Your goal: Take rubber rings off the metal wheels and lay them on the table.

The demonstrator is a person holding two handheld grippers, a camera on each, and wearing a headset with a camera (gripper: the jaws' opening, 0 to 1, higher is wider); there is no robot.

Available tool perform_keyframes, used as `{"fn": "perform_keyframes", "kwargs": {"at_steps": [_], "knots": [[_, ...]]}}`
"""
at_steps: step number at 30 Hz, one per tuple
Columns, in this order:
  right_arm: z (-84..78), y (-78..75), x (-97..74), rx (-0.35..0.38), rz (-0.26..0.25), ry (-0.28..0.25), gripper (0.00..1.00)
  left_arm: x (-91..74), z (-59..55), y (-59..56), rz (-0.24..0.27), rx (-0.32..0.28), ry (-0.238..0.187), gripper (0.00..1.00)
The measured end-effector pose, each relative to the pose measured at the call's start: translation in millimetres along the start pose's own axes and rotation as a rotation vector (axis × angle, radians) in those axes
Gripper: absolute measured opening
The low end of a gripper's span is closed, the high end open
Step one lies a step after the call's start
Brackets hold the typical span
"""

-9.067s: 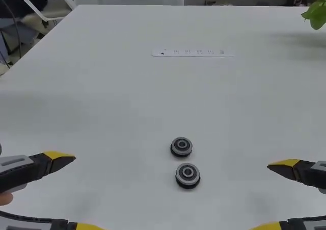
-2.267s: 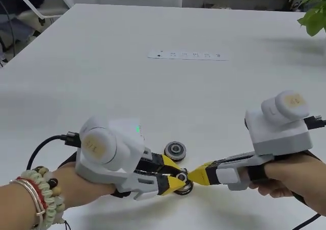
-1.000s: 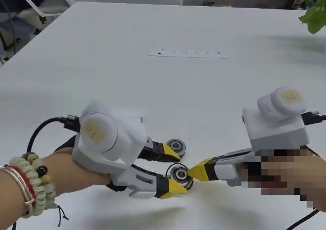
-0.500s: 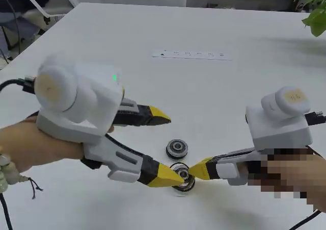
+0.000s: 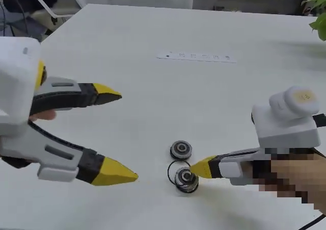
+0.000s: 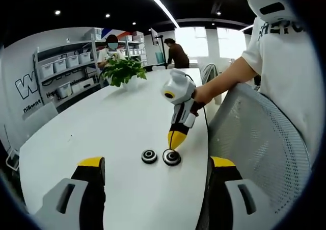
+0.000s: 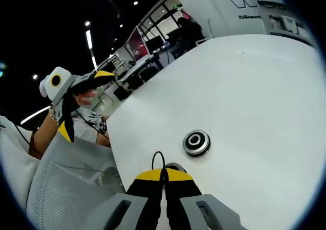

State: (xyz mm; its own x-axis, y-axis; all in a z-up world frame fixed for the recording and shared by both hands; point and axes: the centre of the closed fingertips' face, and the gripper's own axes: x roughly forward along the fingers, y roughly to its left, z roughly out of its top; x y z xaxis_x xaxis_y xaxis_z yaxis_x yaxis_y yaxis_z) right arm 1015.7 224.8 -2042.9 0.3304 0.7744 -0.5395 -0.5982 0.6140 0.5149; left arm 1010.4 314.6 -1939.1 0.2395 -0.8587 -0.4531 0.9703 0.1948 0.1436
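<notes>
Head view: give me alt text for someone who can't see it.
The right gripper, jaws shut, pinches a black rubber ring lying loose beside the nearer metal wheel on a white table. A second metal wheel sits just beyond; the left gripper hangs open at left.

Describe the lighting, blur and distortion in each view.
Head view: soft, even light on the white table, faint shadows under the wheels, and the close left gripper looks slightly soft. Left gripper view: fisheye bending, with the windows blown out. Right gripper view: the table edge curves strongly, under a dark ceiling with bright strip lights.
</notes>
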Motion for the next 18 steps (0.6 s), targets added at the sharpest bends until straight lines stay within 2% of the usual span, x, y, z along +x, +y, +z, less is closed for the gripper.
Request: {"fn": "perform_keyframes", "kwargs": {"at_steps": [3,6,12,15,18], "knots": [[5.4,2.2,-1.8,-0.004,0.003,-0.016,0.0,-10.4,-4.0,1.7,0.03,-0.014,-0.009,0.82],[12.8,6.9,-3.2,0.004,0.014,-0.044,0.0,-20.6,-12.8,3.5,0.066,-0.046,-0.009,0.83],[20.2,15.3,-4.4,-0.001,0.03,-0.07,0.0,-34.6,-37.8,-1.3,0.106,-0.095,0.023,0.84],[23.6,19.1,-5.5,-0.005,0.036,-0.082,0.0,-38.8,-45.0,-3.6,0.117,-0.124,0.021,0.84],[26.8,22.0,-6.4,-0.007,0.041,-0.093,0.0,-42.8,-53.4,-3.3,0.143,-0.146,0.037,0.84]]}}
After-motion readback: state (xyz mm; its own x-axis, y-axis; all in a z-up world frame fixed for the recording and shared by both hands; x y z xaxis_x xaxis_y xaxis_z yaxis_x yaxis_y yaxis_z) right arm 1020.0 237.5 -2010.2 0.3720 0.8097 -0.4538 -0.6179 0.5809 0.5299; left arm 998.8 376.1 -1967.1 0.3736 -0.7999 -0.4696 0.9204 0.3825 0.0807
